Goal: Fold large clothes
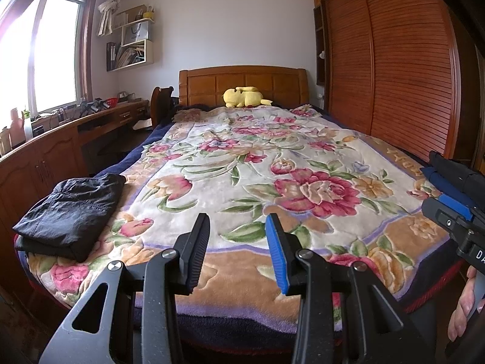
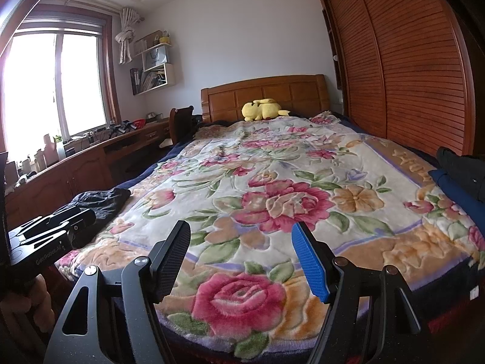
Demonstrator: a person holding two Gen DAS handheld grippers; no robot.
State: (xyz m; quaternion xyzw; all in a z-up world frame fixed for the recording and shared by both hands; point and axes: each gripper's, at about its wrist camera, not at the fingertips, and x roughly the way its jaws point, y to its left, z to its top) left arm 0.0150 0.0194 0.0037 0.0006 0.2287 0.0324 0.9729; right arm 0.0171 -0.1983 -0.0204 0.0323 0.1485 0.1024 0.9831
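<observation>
Both hand-held grippers hover over the near end of a wide bed covered by a cream plush blanket printed with large pink and orange flowers. The left gripper, with one black ribbed finger and one blue-padded finger, has its jaws parted and nothing between them. The right gripper, built the same way, stands released with a wider gap, also empty.

A folded black garment of thin crinkled fabric lies on the near left corner of the blanket, well apart from both grippers. On the right edge of the bed rests a pile of dark clothes, a black piece on top of a navy blue one, untouched.

At the far end, a yellow plush toy lies against the brown wooden headboard. A louvred wooden wardrobe lines the right side; a bright window and a long wooden desk fill the left.
</observation>
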